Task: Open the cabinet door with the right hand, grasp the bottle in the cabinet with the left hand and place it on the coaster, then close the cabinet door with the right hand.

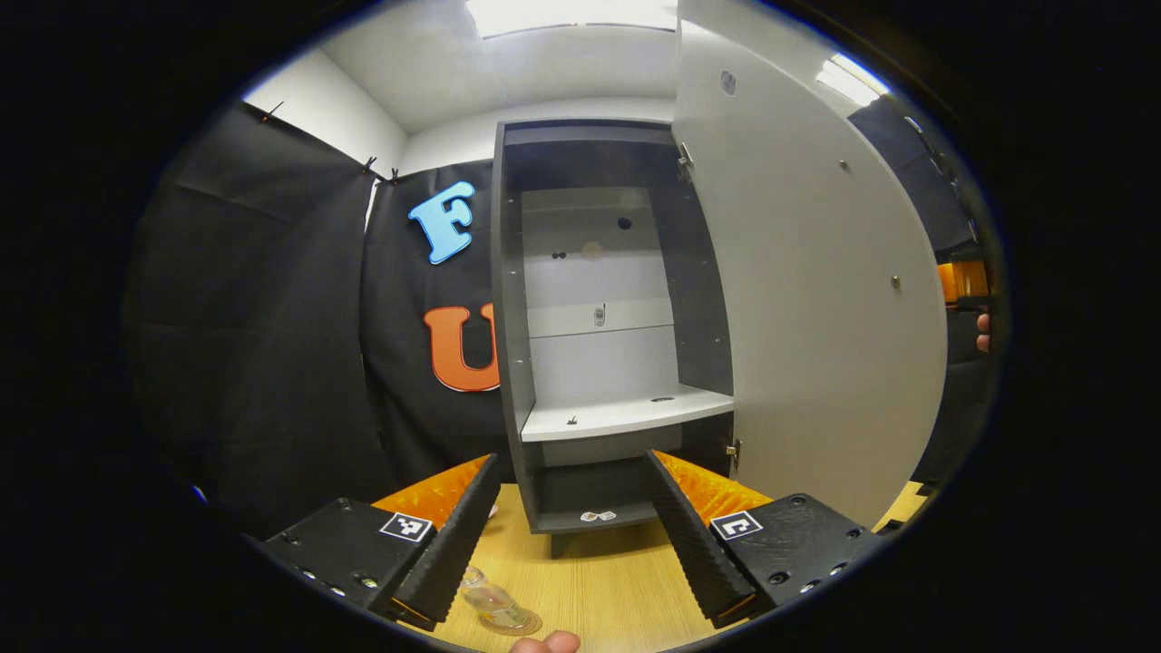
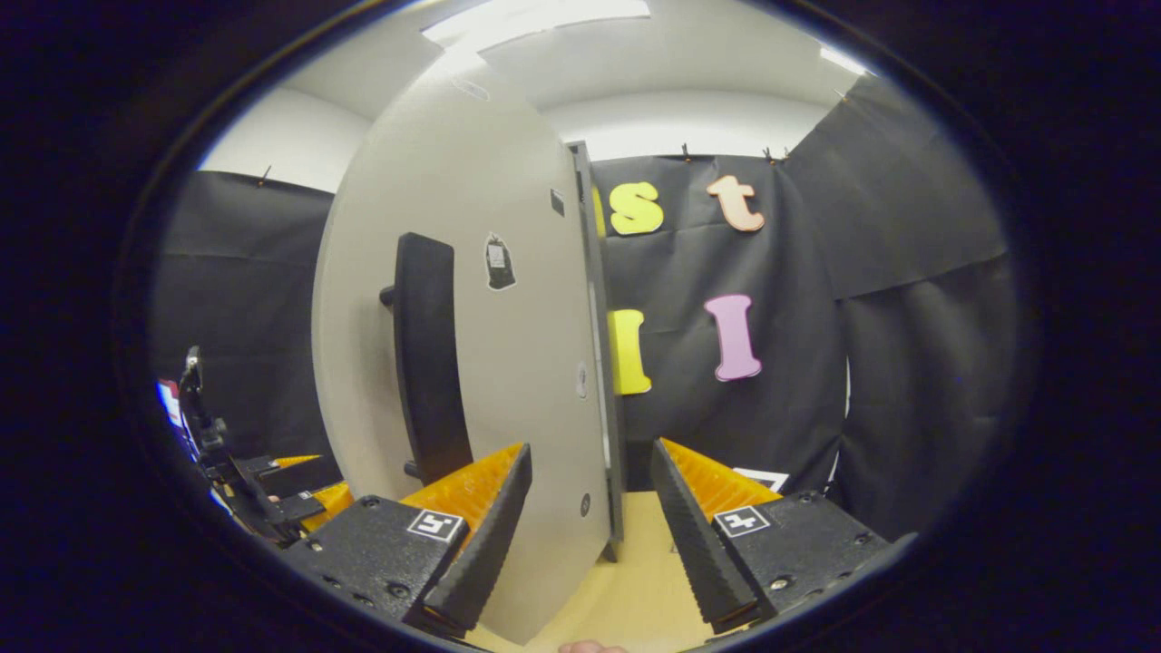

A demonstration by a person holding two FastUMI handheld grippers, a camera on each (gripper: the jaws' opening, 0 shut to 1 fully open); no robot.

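Matt cabinet door [image 1: 816, 299]; wood-grain table [image 1: 599, 580]; clear bottle [image 1: 490, 600]

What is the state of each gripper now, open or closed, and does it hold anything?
Left gripper: jaws open, holding nothing; the bottle stands on the table below it.
Right gripper: jaws open, holding nothing, the cabinet door edge between them.

Black cloth [image 1: 272, 345] drapes the booth's walls, clipped along its top edge below white wall [image 1: 317, 113]. Overhead, a white ceiling [image 2: 653, 73] carries bright light panels [image 1: 562, 14]. A light wood-grain table [image 1: 608, 580] fills the foreground
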